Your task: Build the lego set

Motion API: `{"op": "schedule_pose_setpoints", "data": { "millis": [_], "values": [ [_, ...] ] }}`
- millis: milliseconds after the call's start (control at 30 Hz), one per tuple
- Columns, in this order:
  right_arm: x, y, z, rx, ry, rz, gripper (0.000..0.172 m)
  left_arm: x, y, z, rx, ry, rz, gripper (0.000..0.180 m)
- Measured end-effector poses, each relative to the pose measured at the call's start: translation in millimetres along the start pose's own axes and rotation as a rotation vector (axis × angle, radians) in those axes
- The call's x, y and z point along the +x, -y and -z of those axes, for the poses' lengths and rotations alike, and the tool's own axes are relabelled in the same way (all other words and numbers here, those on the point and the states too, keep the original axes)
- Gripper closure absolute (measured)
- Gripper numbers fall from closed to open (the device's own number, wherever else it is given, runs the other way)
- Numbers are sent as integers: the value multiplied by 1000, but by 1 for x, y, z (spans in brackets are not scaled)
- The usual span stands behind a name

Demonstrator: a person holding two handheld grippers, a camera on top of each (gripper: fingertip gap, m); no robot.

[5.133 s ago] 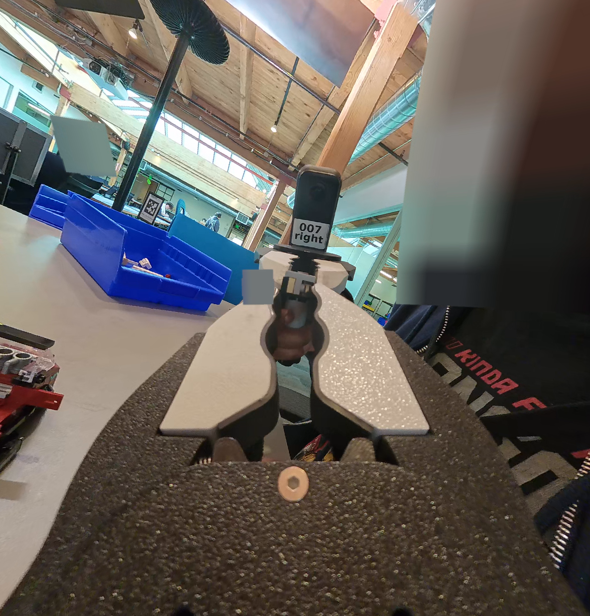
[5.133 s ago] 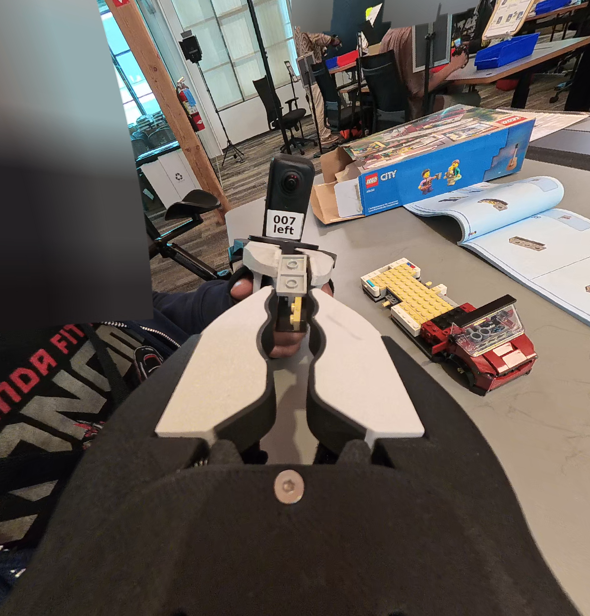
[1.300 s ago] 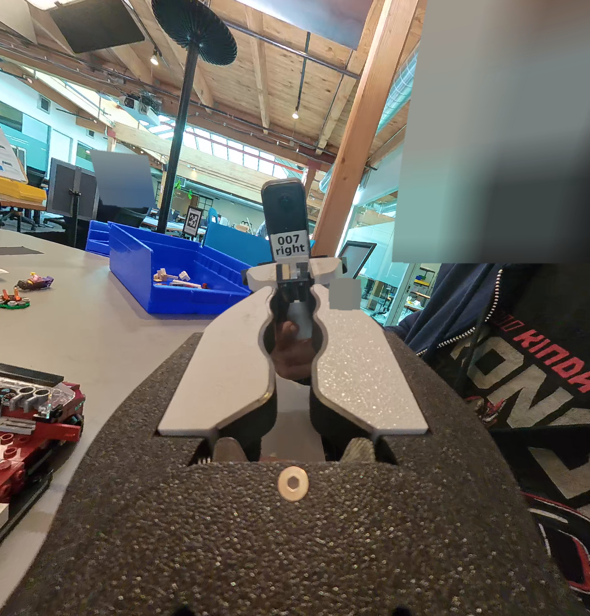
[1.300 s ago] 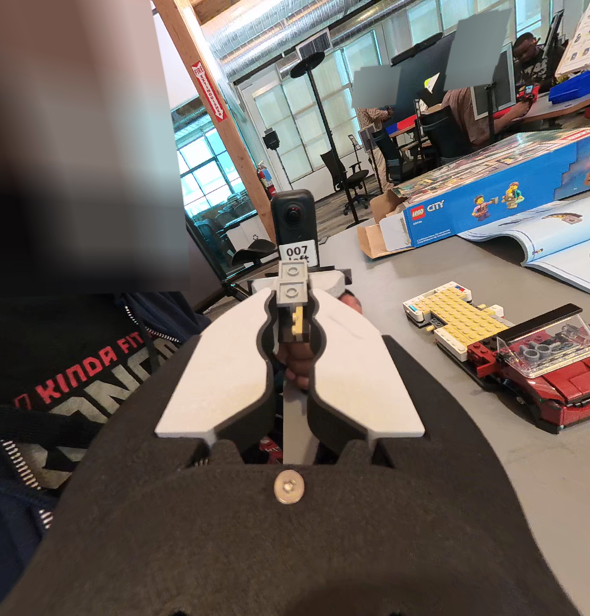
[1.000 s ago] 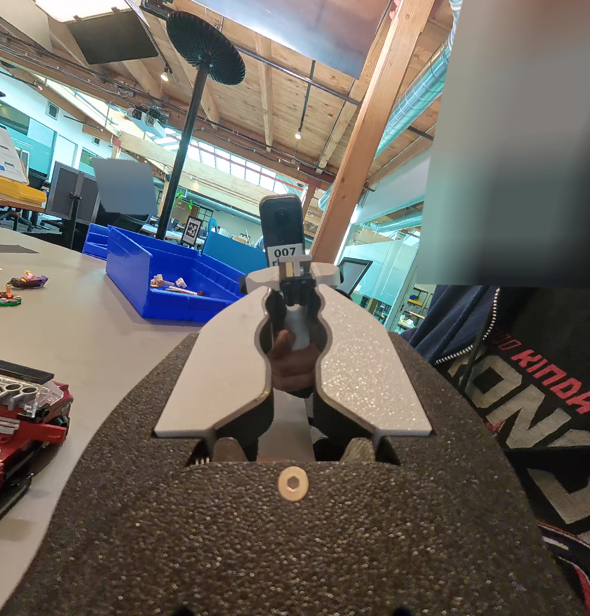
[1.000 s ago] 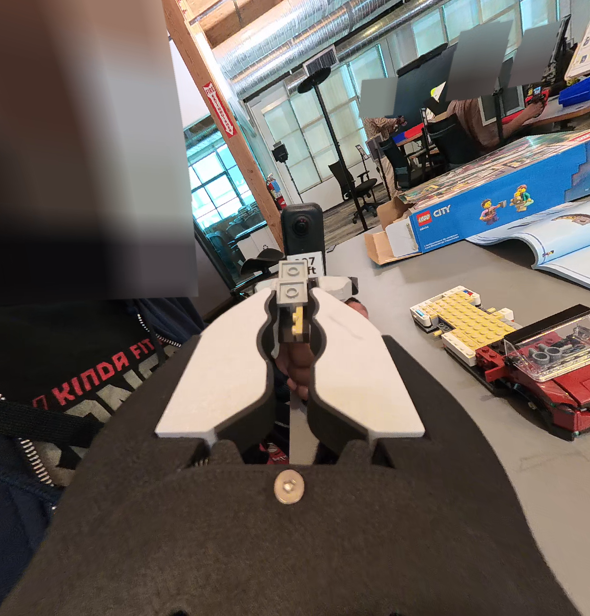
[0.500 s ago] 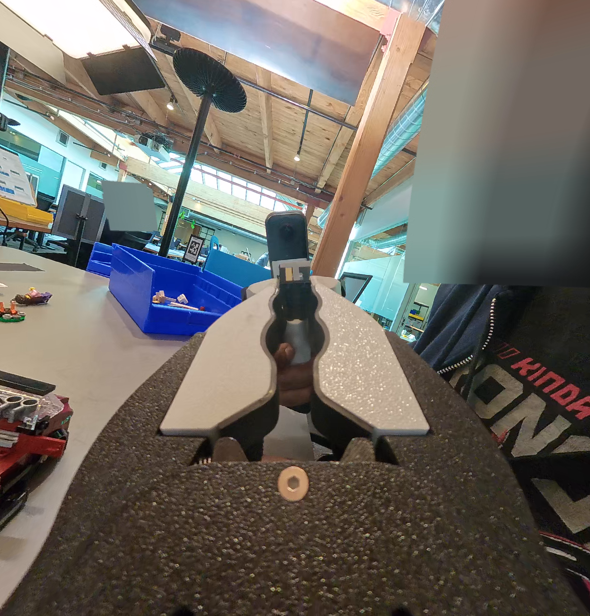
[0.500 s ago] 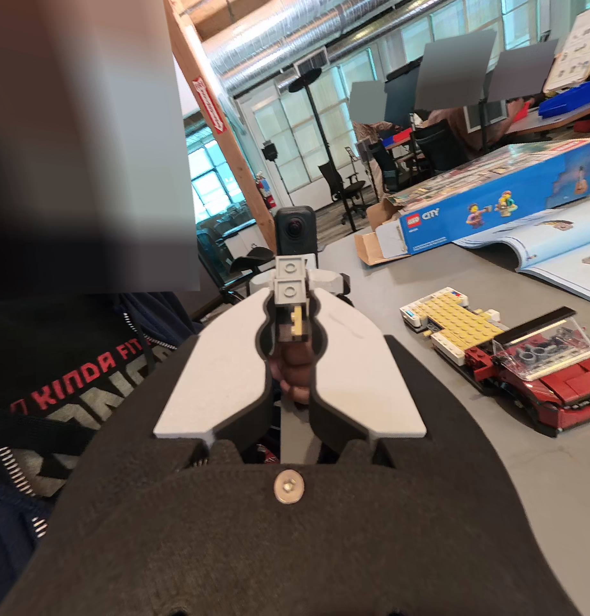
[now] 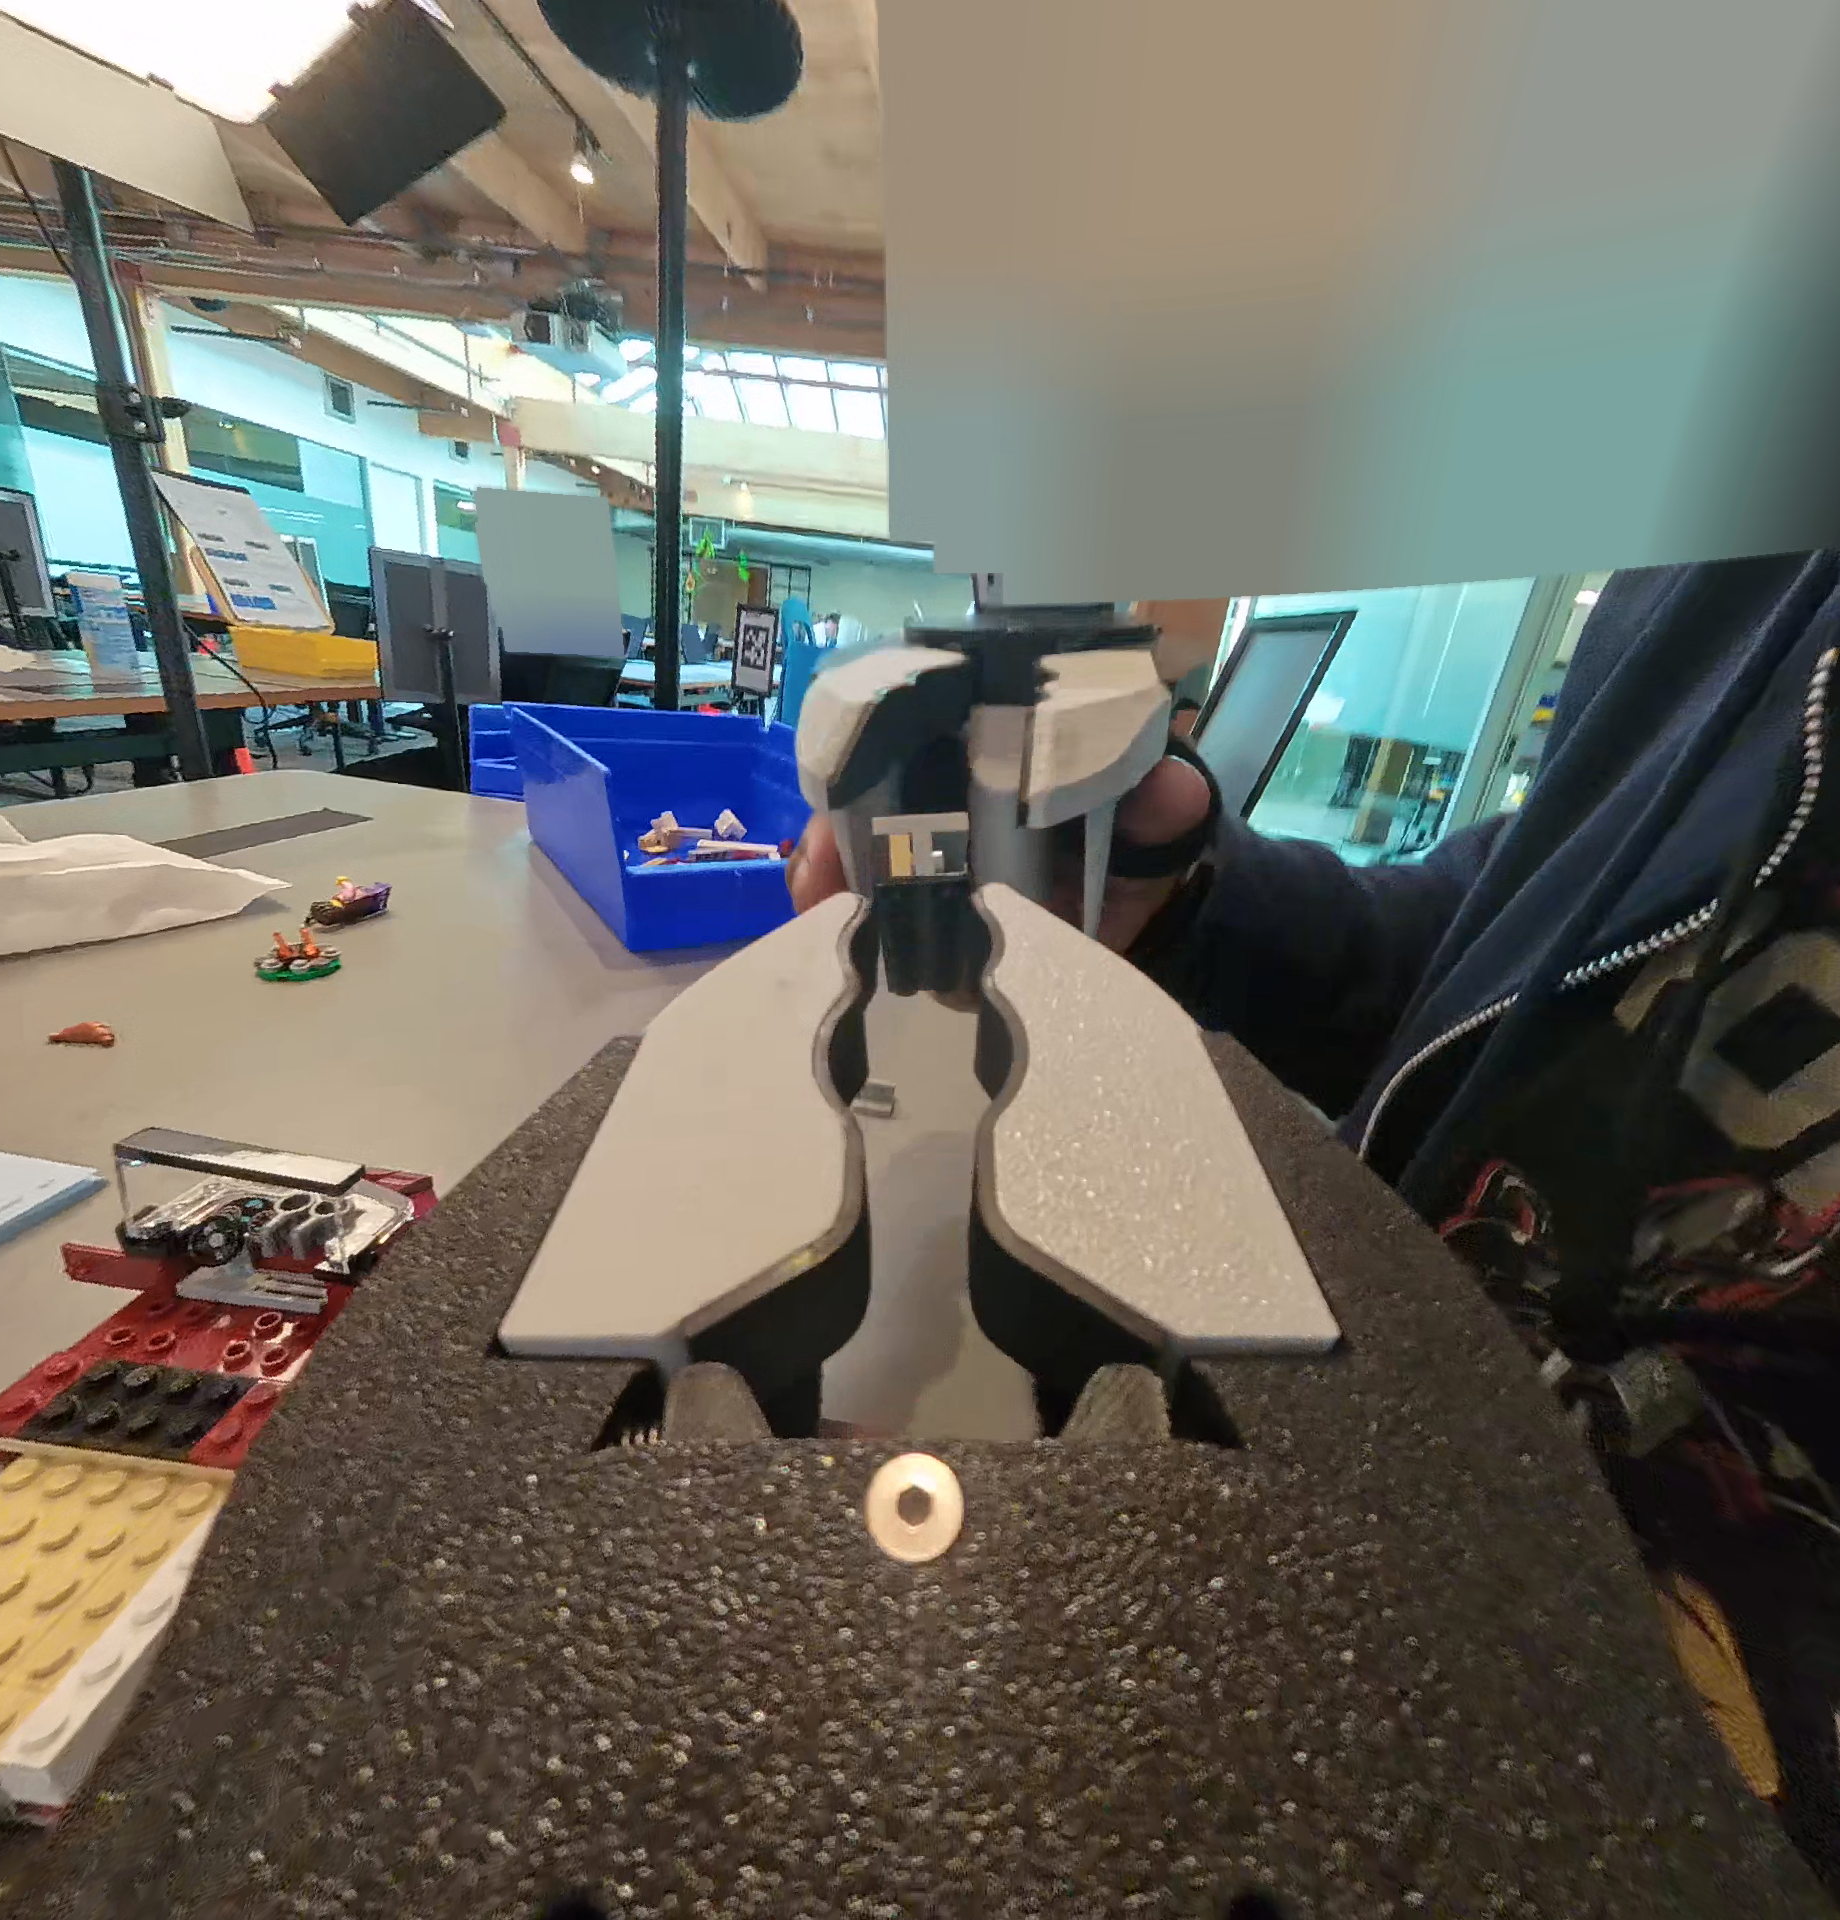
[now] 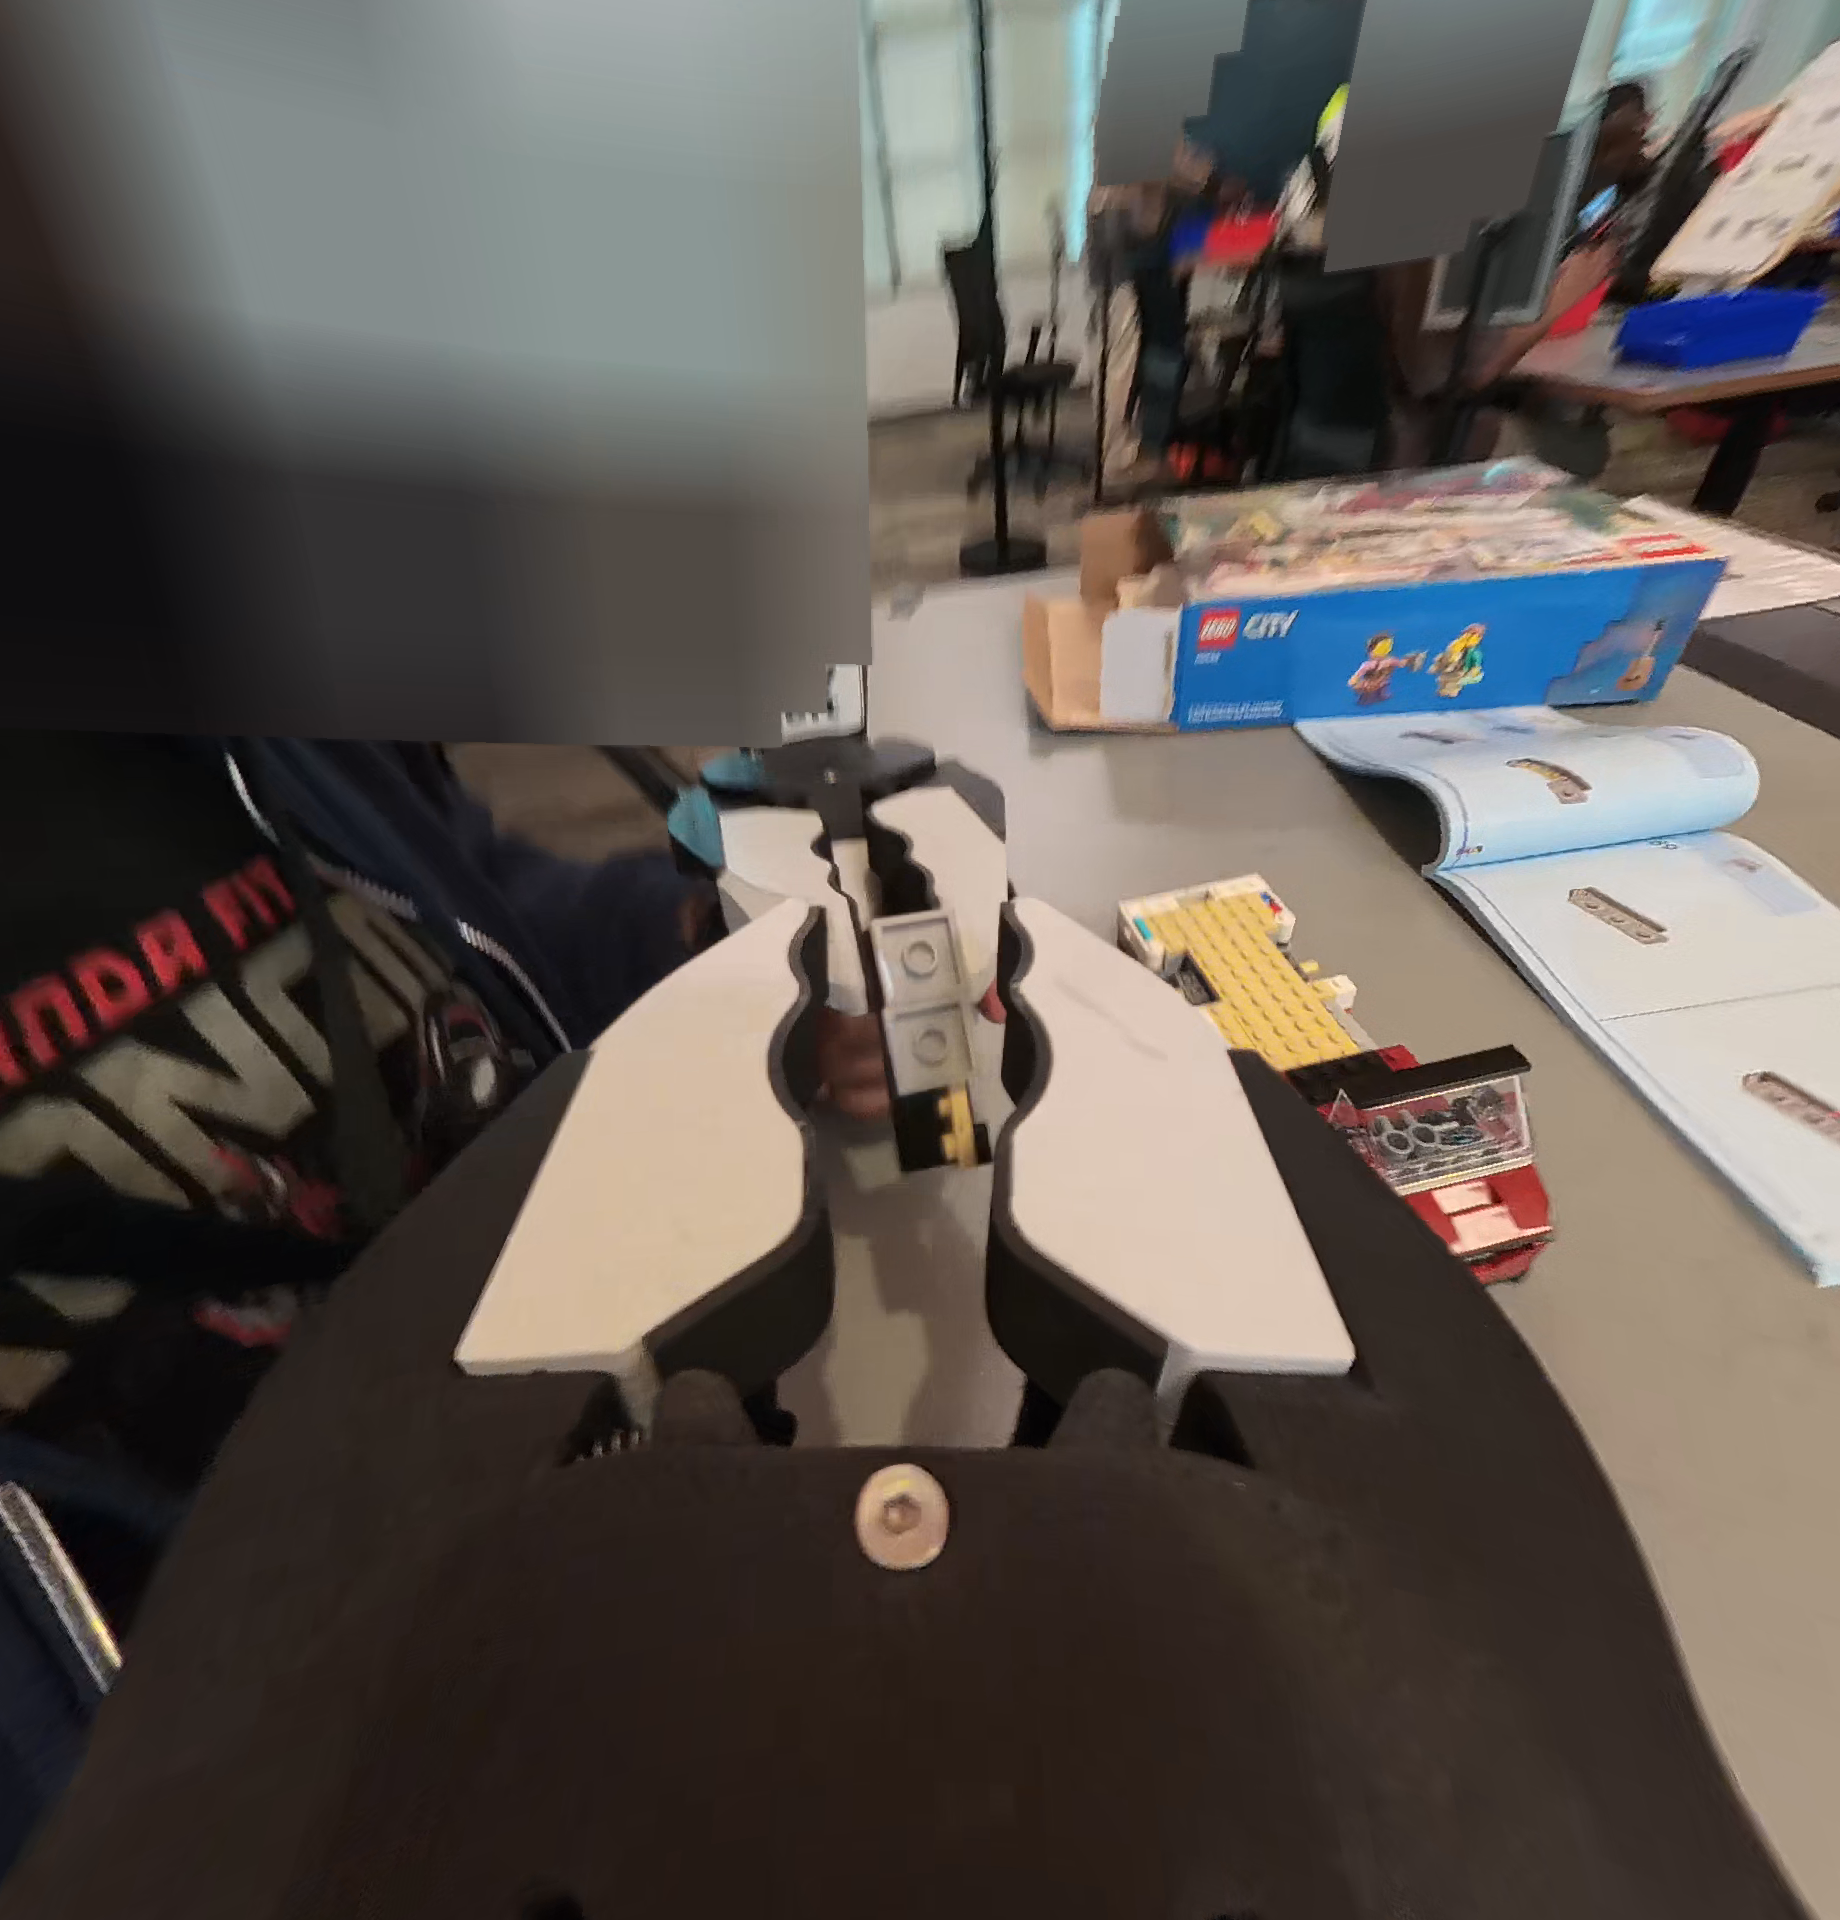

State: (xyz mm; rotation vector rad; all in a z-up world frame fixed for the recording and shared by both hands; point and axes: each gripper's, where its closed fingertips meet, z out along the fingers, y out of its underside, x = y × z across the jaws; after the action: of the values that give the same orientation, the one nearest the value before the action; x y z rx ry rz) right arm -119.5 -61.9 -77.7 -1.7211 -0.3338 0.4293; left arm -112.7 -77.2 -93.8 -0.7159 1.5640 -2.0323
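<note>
A small brick assembly, grey plates on a black and yellow part, sits between my left gripper's fingertips. Both pads press on its black part. In the right wrist view the same assembly stands between my right gripper's fingers with a gap on each side, so that gripper is open and empty. The left gripper shows just beyond it there. In the left wrist view the right gripper faces me close up, its fingers spread apart. Both are held above the grey table, in front of the person's dark hoodie.
A red brick car with a yellow plate lies on the table to my right; it also shows in the left wrist view. An open booklet, a blue box, a blue bin and small brick figures lie farther off. Less than 4 cm separates the two grippers' tips.
My right gripper held the assembly and has opened off it. My left gripper closed on it and holds it now. Both grippers have tilted down toward the table.
</note>
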Motion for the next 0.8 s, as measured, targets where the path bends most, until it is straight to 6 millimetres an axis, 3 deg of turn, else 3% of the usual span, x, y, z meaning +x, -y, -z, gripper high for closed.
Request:
{"op": "schedule_pose_setpoints", "data": {
  "millis": [233,800],
  "values": [
    [-4,-11,-6,-138,64,88,154,5,-5,-1,-52,-6,-57,164],
    [-3,-8,-7,-96,-12,124,155,5,-3,-2,-64,46,-126,164]
  ]
}}
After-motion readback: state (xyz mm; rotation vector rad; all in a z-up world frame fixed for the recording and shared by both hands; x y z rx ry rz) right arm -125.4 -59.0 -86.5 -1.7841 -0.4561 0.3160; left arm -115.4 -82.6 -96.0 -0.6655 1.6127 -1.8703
